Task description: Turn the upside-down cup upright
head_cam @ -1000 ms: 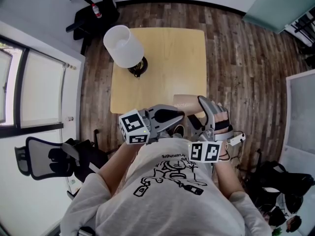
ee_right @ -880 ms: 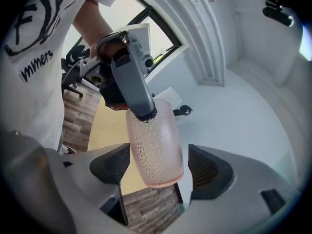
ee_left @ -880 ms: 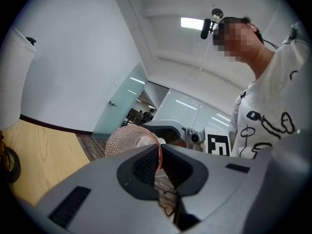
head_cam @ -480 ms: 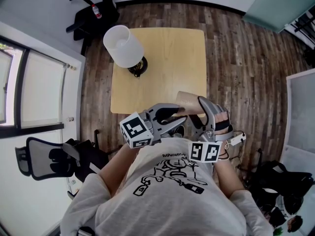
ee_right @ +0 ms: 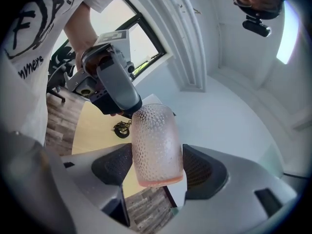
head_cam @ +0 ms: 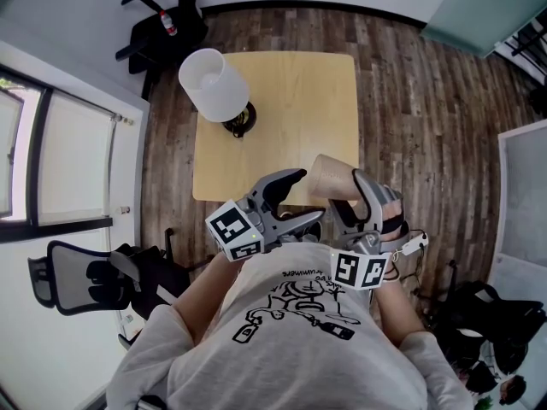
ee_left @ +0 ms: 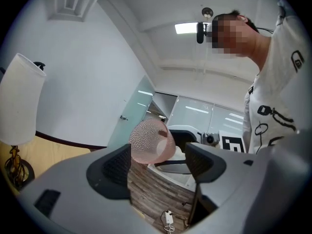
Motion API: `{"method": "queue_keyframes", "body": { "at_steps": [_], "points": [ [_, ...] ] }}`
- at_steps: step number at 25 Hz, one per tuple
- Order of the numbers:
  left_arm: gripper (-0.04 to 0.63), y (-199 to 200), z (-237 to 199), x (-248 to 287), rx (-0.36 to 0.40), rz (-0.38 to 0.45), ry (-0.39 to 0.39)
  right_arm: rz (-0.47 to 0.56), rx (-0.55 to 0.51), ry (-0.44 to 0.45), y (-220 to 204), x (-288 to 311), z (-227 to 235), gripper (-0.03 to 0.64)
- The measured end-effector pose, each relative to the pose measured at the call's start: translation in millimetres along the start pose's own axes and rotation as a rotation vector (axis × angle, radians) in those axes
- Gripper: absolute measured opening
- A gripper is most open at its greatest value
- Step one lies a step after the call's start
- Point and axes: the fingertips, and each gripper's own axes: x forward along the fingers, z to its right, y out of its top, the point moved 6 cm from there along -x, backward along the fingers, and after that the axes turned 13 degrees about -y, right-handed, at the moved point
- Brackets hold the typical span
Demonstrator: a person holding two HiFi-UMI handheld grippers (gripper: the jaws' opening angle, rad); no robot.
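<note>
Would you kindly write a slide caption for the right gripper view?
Right gripper, jaws just closed further, clamps the dimpled pink cup, with the wooden table beyond.

Head view looks steeply down on the table; 2 gripper views face each other close-up, sharing the cup.

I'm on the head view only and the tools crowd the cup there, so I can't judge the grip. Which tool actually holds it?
Observer: The right tool: the right gripper view shows both its pads pressing the cup.
Operator: And the left tool?
Observer: Its jaws have just been opening; the left gripper view shows nothing between them, with the cup just past the tips.
</note>
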Motion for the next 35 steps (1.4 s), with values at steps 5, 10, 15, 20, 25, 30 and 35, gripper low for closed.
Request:
{"method": "queue_keyframes", "body": {
  "at_steps": [5, 10, 15, 20, 25, 30, 35],
  "points": [
    [0.359, 7, -3, 3, 0.006, 0.061, -0.007, 0.069, 0.105, -0.047, 9, -6, 12, 0.328],
    [0.359, 20, 2, 14, 0.045, 0.108, -0.058, 0.135, 0.239, -0.060, 14, -11, 20, 0.327],
    [0.362, 33, 9, 17, 0.065, 0.198, -0.106, 0.182, 0.371, -0.047, 16, -15, 20, 0.327],
    [0.364, 42, 16, 21, 0.109, 0.225, -0.118, 0.223, 0.528, -0.033, 16, -19, 17, 0.328],
    [0.362, 44, 17, 23, 0.163, 0.186, -0.088, 0.193, 0.636, -0.001, 13, -16, 10, 0.328],
    [0.362, 35, 16, 28, 0.226, 0.056, -0.025, 0.120, 0.718, 0.049, 4, -9, 0, 0.327],
    [0.362, 25, 12, 29, 0.275, -0.041, 0.033, 0.071, 0.691, 0.120, -2, -1, -13, 0.327]
  ]
}}
